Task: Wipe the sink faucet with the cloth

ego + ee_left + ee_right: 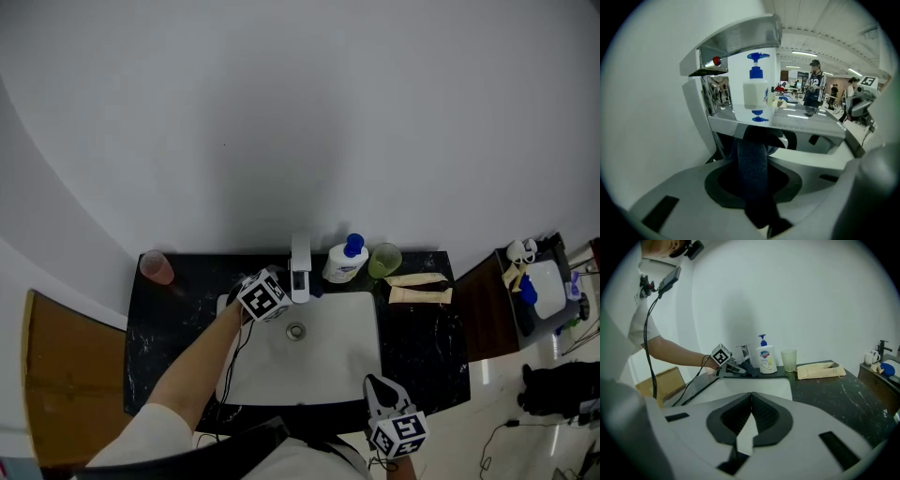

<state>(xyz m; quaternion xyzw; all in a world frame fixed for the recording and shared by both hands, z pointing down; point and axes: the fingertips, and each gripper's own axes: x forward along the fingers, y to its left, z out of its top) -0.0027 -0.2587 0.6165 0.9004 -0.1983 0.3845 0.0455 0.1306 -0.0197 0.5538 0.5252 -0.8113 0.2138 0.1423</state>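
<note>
scene: a person stands at a black bench [427, 352] with a white sink [347, 356] set into it, a tool in each hand.
left tool [281, 292]: clamped on a dark blue cloth [753, 168], its jaws kept slightly apart by the fabric, aimed down at the faucet [300, 262].
cloth: it runs up between the pads, and its bunched front end lies against the faucet's lower body, under the spout.
right tool [751, 401]: jaws together on nothing, held by the bench's front edge, well apart from the faucet.
neighbours: a soap bottle [345, 261] stands just beside the faucet, with a green cup [384, 260] past it.
step in hand: we judge the wipe is under way, low on the faucet.
next move: we think it calls for a firm pinch while the cloth is drawn up the body and along the spout, clear of the soap bottle.
</note>
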